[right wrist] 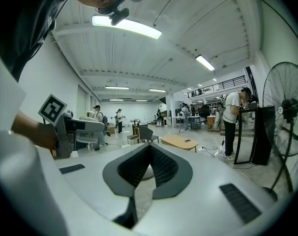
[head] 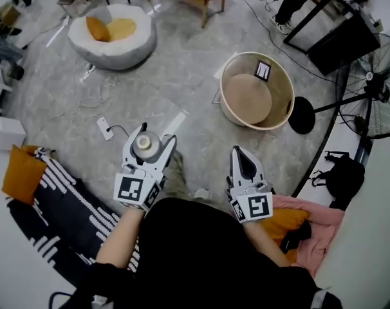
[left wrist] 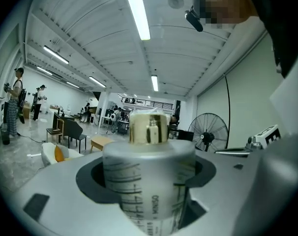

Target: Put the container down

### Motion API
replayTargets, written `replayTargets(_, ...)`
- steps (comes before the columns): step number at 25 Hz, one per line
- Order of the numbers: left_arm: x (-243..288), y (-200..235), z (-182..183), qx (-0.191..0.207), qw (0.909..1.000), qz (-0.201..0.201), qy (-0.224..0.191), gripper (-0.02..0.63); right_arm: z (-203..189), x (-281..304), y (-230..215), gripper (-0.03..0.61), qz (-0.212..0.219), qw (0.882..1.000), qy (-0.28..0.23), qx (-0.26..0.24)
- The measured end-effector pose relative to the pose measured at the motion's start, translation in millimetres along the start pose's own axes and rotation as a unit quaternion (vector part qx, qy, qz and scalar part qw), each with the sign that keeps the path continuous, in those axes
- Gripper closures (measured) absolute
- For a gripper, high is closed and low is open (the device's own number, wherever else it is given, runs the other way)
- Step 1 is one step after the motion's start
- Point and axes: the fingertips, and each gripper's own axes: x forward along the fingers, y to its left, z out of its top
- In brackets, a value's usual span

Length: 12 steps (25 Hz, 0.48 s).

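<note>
one frosted, gold-capped container (left wrist: 149, 191) sat clamped round its body in the left gripper's (head: 148, 152) jaws, held above the floor (head: 182, 76), probably rigid, light and slick, best gripped mid-body, while the right gripper's (right wrist: 148, 167) jaws were together and empty.

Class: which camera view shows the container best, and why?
The left gripper view: the container fills the frame, graduation marks and gold cap plain. The head view shows only its top, small. The right gripper view does not show it clearly.
</note>
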Motion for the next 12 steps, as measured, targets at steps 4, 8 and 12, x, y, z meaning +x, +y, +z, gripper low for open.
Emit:
replayTargets(4,50,54,12,-0.005,1.0,0.0,0.001,0.268,9,74,-9,0.557,0.016,1.0,0.011,-0.001)
replayTargets(8,95,107,30,-0.015,0.9999,-0.007,0.002,0.268,26,151,-27,0.557,-0.015,0.999,0.025,-0.015)
replayTargets(12,135,154,51,-0.02,0.9994,-0.029,0.001,0.268,36,227,-42,0.557,-0.046,0.998,0.042,0.002)
